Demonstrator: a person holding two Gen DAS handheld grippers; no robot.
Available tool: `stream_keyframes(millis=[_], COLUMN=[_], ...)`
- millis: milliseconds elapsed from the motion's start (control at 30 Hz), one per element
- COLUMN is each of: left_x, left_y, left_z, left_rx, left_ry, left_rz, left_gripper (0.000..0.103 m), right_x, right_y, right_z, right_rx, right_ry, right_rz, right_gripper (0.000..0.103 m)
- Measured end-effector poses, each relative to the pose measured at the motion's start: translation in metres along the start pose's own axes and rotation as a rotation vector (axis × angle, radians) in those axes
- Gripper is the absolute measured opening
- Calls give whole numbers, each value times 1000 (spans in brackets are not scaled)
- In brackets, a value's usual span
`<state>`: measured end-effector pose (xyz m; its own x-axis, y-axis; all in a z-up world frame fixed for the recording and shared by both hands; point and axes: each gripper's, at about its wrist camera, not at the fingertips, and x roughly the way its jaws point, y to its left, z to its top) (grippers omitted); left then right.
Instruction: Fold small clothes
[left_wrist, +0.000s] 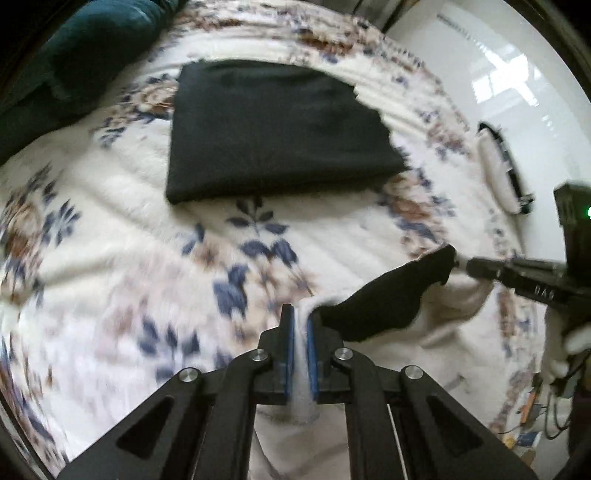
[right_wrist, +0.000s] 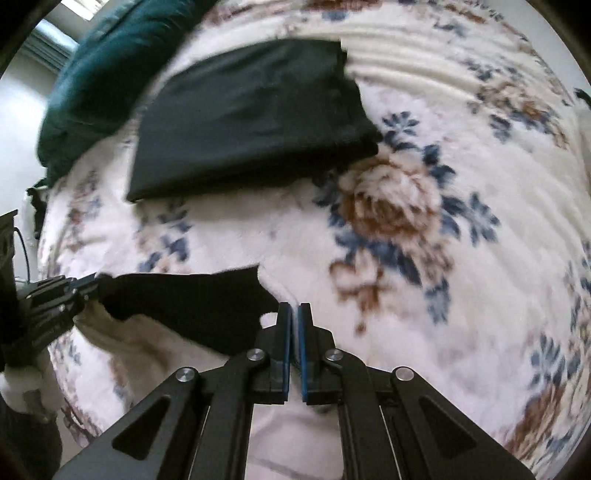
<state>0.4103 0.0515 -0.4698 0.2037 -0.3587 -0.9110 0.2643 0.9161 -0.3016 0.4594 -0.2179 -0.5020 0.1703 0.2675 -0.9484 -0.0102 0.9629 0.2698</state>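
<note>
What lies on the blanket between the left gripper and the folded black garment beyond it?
Nothing: in the left wrist view, only bare floral blanket runs from the left gripper to the folded black garment.

Both grippers (left_wrist: 301, 325) (right_wrist: 294, 317) were matte black linkages with silver pivot screws (left_wrist: 258, 355) and blue-padded fingers (left_wrist: 289, 354); a white glove (left_wrist: 569, 343) covered one hand.

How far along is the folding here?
Done: one black garment lies folded flat on the blanket. In hand: the left gripper and right gripper each pinch a white-and-black piece, stretched between them. Left: folding it and laying it down.
</note>
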Motion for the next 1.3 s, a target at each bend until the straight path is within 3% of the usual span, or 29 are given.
stream_keyframes(millis=[100, 233, 433, 467, 533, 600, 667, 700, 800, 867, 900, 1000, 1067, 1133, 1167, 1200, 1233, 1300], left_x=[-29, -52, -24, -21, -14, -18, -30, -38, -54, -59, -55, -28, 2, 30, 36, 42, 48, 47], left_y=[-11, -27, -18, -17, -11, -5, 2, 5, 11, 10, 8, 15, 29, 40, 43, 46, 50, 54], left_z=[-30, -93, -186, -199, -229, -248, -259, -258, -239, -212, -195, -161, -140, -129, -127, -125, -120, -120], left_rx=[-44, -109, -281, -304, -344, -386, -438, -459, -484, -471, -455, -435, -465, -500, -508, -510, -495, -470], left_ry=[-16, 12, 187, 209, 267, 291, 286, 267, 196, 126, 102, 80, 96, 120, 124, 134, 148, 144], left_rz=[-32, -43, -74, -76, -76, -87, -96, -103, -103, -98, -86, -49, -56, -71, -84, -88, -79, -64], left_gripper=[4, 4, 9, 12, 37, 48, 51, 52, 54, 56, 58, 59, 59, 52, 38, 12, 12, 12], right_x=[-35, -67, -55, -48, -31, -15, -13, -18, -44, -63, -68, -62, -44, -20, -10, -2, 1, 5], right_y=[4, 6, -4, -6, -14, -26, -39, -46, -61, -65, -65, -66, -71, -78, -81, -88, -90, -95], right_z=[-43, -114, -216, -232, -260, -283, -295, -298, -292, -274, -262, -232, -214, -203, -200, -196, -194, -187], right_rx=[-7, -8, 51, 52, 68, 102, 145, 172, 240, 287, 306, 358, 424, 515, 560, 616, 631, 639], right_ry=[-24, -28, 85, 126, 221, 337, 391, 388, 296, 188, 134, 49, 38, 57, 76, 75, 72, 50], right_rz=[18, 41, 78, 80, 74, 45, 17, 16, -10, 13, 27, 98, 160, 218, 240, 245, 192, 93], right_gripper=[3, 3, 3, 3, 4, 16, 26, 33, 39, 39, 44, 58, 58, 58, 56, 31, 15, 5])
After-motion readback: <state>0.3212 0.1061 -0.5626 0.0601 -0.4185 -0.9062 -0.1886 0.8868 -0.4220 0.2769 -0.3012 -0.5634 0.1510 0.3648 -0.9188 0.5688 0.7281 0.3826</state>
